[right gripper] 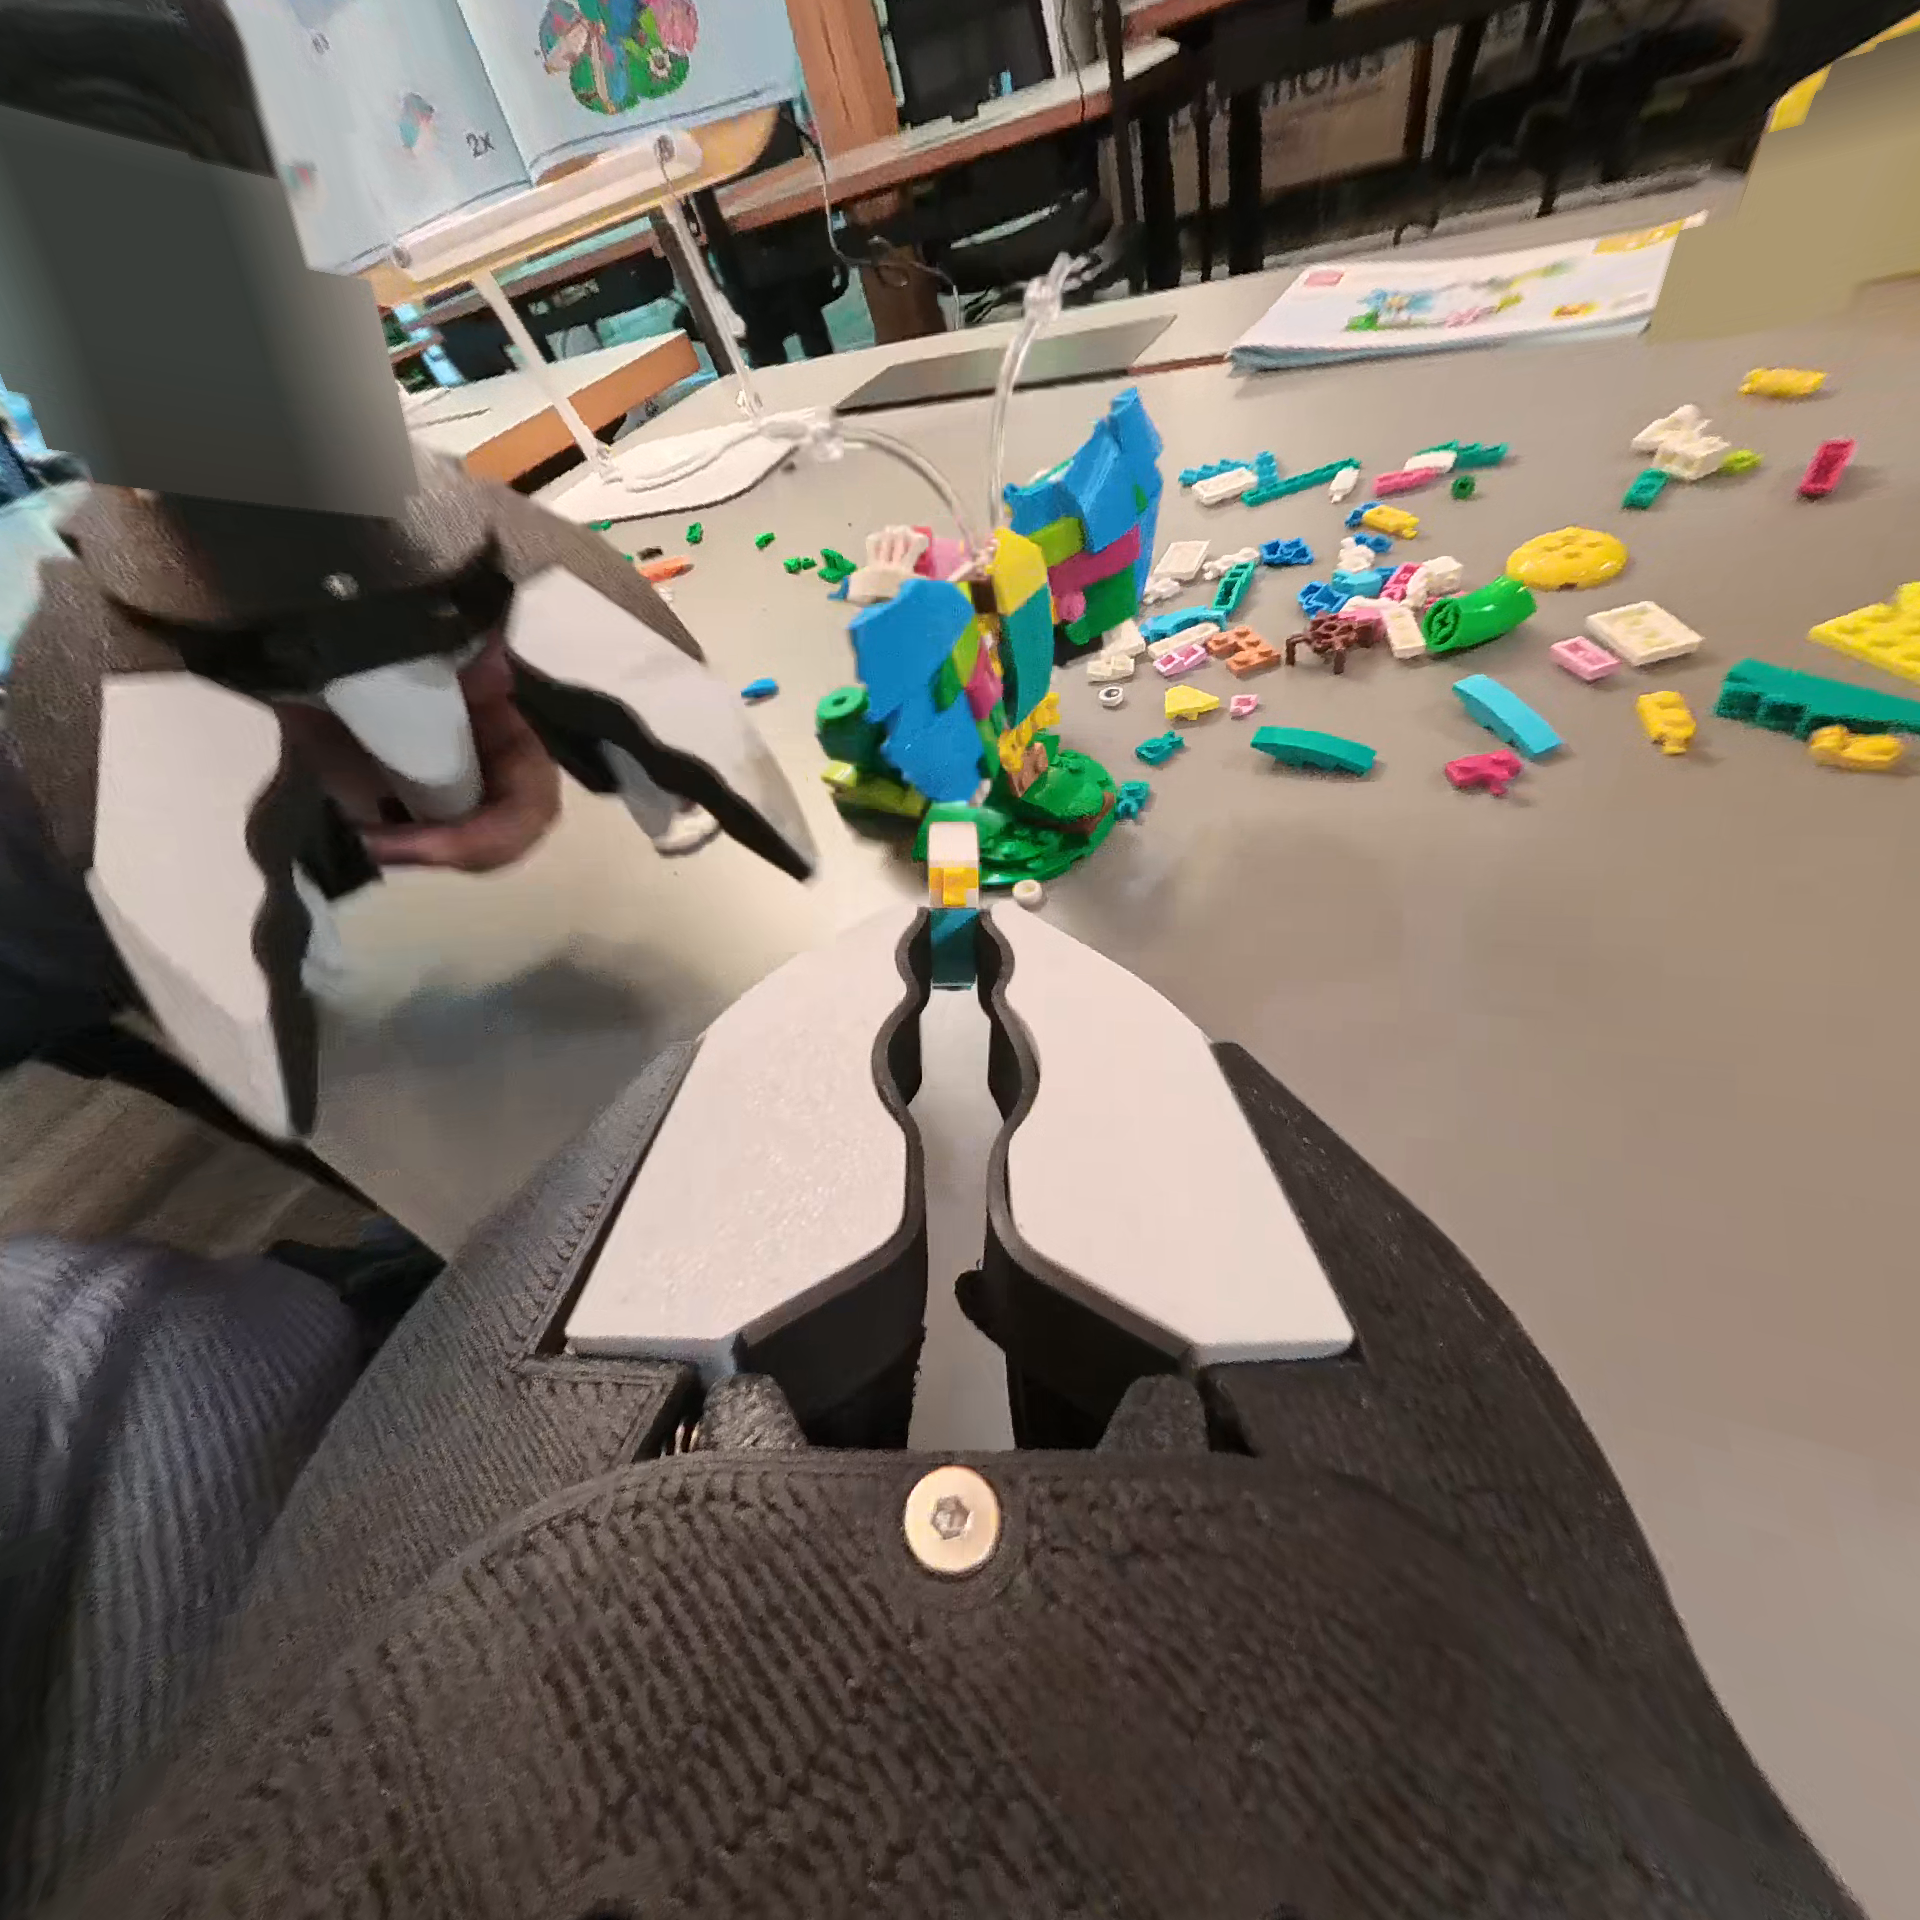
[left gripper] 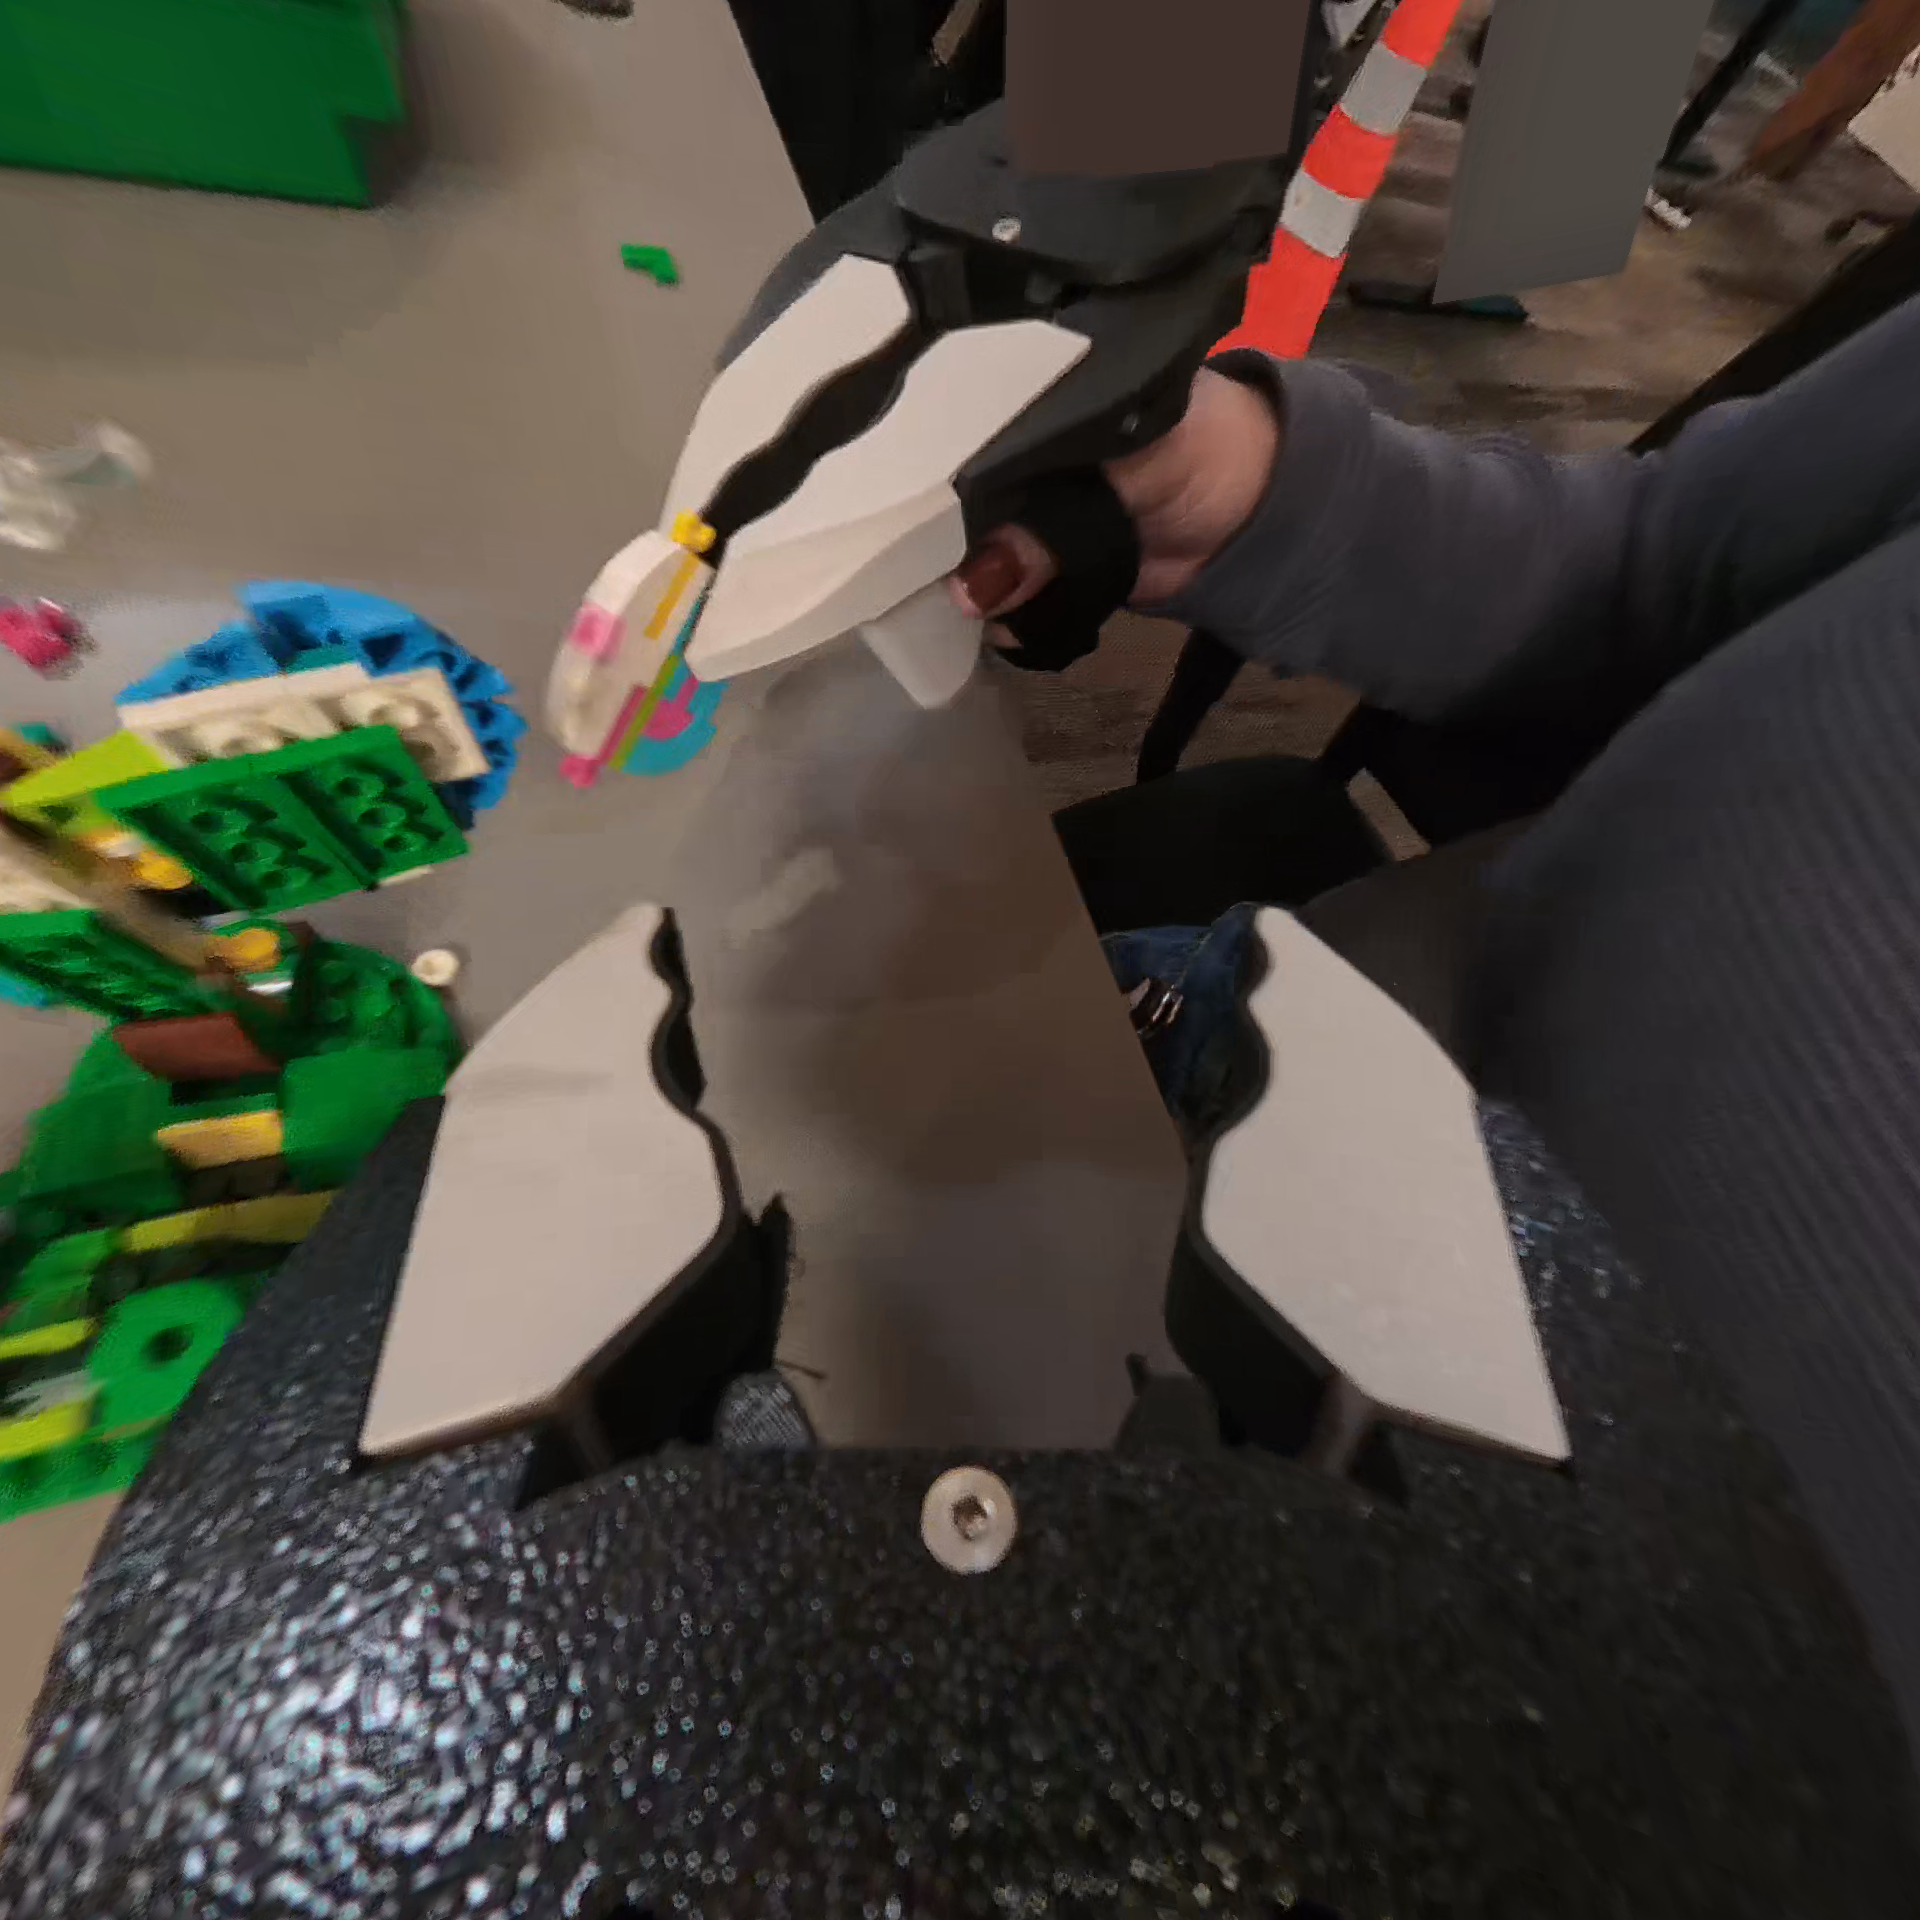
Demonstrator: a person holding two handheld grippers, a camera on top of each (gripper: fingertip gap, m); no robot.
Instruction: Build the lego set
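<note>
I hold the small wing piece (right gripper: 954, 914) in my right gripper (right gripper: 954, 951), jaws clamped on its teal lower edge so that the white and yellow part sticks out past the tips, free to be pressed onto something. From the left wrist view the same piece (left gripper: 634, 665) shows its broad side: white with pink, yellow and teal, held up off the grey surface (right gripper: 1455, 1091) rather than resting on it. I judge I grip it by the edge to leave its studs and faces clear for joining. My left gripper (left gripper: 956, 1049) has its jaws wide apart with nothing between them; it hangs just beside the right one, near the surface edge, and seems ready to steady a part or fetch the next brick. Ahead of the held piece stands the partly built model (right gripper: 966, 686), blue and teal wings on a green round base, upright on the surface with clear curved stems rising from it. I judge the piece in my jaws belongs there. Loose bricks (right gripper: 1403, 613) lie scattered to the right of the model, well apart from my jaws, and an instruction booklet (right gripper: 1455, 301) lies farther back. The left wrist view is blurred, so fine details on the model (left gripper: 229, 935) there are unclear.
</note>
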